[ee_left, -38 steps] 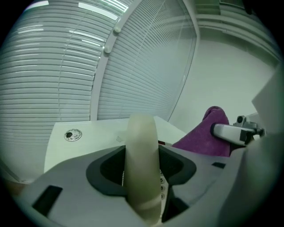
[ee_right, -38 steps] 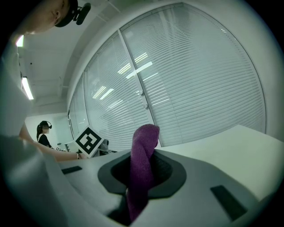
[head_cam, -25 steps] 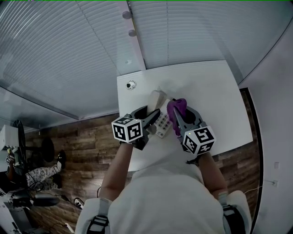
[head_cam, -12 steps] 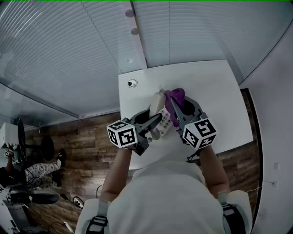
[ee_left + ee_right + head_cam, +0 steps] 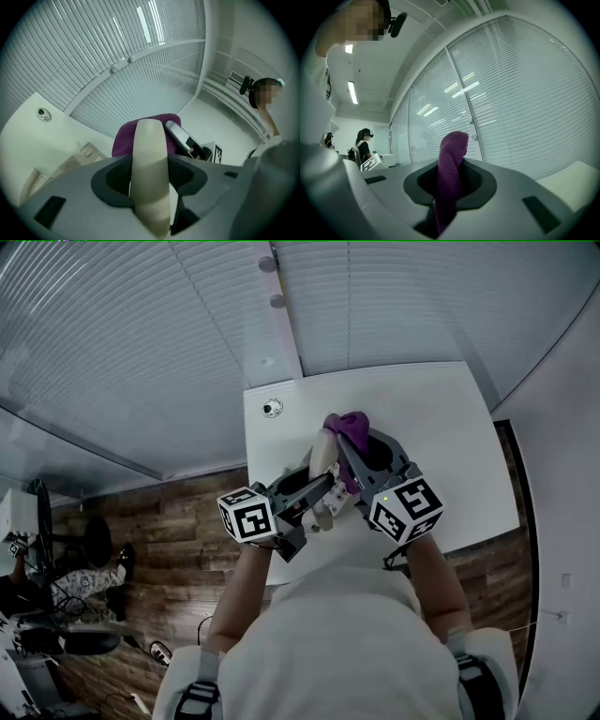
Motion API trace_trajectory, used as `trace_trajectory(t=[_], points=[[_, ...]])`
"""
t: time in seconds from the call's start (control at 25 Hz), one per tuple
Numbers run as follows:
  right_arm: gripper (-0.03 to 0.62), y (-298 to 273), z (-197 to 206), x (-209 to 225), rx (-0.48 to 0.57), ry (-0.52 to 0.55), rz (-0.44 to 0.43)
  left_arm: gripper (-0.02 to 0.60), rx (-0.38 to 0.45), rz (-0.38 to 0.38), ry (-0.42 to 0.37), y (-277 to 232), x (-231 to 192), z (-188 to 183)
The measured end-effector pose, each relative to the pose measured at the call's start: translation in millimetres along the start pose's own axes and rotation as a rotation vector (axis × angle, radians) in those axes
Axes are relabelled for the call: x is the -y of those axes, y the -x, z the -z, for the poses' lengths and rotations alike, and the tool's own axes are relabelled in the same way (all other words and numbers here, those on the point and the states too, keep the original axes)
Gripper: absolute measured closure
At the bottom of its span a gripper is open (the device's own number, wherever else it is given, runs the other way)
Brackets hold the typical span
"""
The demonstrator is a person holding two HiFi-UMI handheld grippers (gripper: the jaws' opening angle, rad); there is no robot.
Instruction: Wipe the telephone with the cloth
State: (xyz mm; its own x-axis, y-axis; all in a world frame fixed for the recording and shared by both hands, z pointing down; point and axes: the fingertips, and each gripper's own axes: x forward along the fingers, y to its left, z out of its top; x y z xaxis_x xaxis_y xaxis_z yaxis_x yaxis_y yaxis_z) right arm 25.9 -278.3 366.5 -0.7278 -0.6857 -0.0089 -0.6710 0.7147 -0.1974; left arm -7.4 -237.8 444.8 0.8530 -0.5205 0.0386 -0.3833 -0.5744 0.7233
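Nearest, the left gripper [image 5: 314, 486] clamps the cream plastic telephone handset [image 5: 149, 154] and the right gripper [image 5: 354, 457] pinches the purple knitted cloth [image 5: 452, 159] at the handset's top end, both half covering the beige telephone base [image 5: 77, 159] on the white table [image 5: 431, 427], with a round cable grommet [image 5: 272, 408] and slatted window blinds [image 5: 141, 334] beyond.

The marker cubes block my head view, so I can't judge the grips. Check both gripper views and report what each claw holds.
Observer: The left claw is clamped on the cream handset, with its jaws pressing on both sides.
Operator: Now the right one.
Observer: The right claw pinches the purple cloth. A fold sticks out past the jaws.
Operator: Locate the cord.
Observer: In the left gripper view the coiled cord lies on the white table, left of the phone base.
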Motion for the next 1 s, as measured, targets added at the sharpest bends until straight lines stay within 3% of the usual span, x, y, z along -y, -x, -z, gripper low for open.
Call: trace_trajectory(t=[0.6,1.0], points=[[0.534,0.9,-0.9,-9.9,0.020,-0.048,-0.032,0.350,0.055,0.028,0.055,1.8,3.1,-13.6],[0.534,-15.4,15.9,-19.7,-0.025,-0.063,-0.082,0.350,0.122,0.056,0.114,7.1,-10.3,-40.8]])
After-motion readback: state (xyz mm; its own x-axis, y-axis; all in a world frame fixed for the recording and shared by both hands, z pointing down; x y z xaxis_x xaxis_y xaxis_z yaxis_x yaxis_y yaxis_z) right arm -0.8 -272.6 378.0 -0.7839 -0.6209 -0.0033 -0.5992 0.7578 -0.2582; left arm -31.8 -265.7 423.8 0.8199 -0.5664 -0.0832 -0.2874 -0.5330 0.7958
